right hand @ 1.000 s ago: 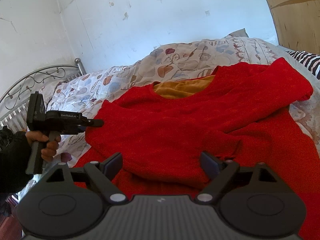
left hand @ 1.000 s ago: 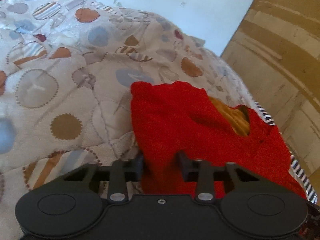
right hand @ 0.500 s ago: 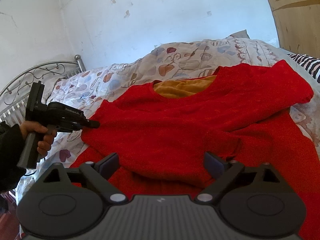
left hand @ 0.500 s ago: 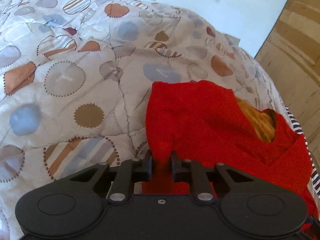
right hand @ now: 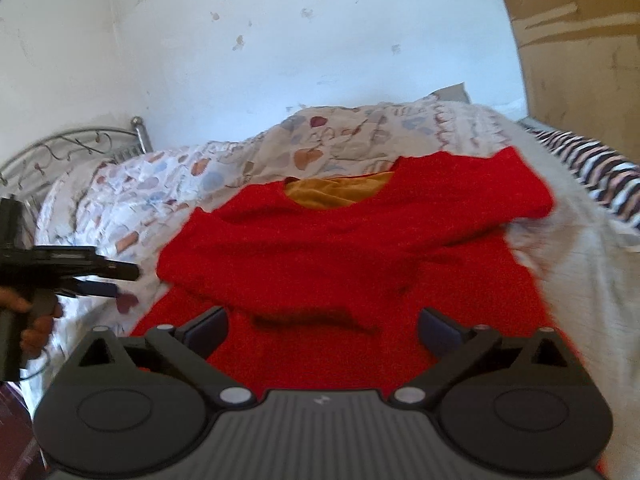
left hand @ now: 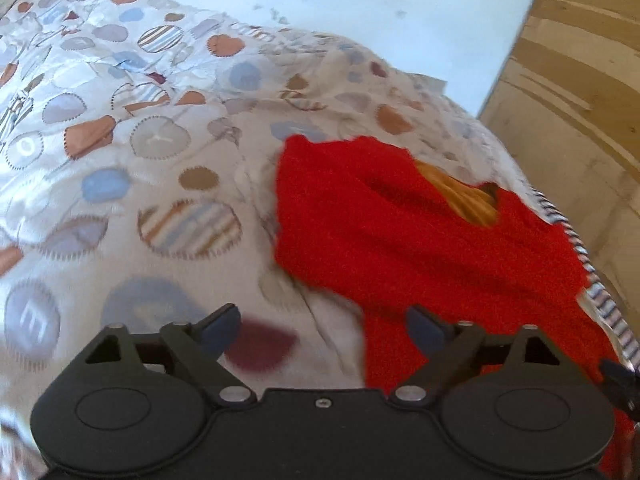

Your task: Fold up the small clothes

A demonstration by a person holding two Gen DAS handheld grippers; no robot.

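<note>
Evidently one fold was just finished: the red sweater (right hand: 352,248) lay across the middle of the quilted bed (left hand: 168,168), a side already turned in. The left gripper (left hand: 324,326), its jaws just sprung apart, hung empty beside the cloth's edge, tilted downward. The right gripper (right hand: 322,330) gaped wide over the hem. Next, probably, both must pinch the hem.

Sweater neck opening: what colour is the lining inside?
Mustard orange lining inside the red sweater; clearest in the right wrist view.
</note>
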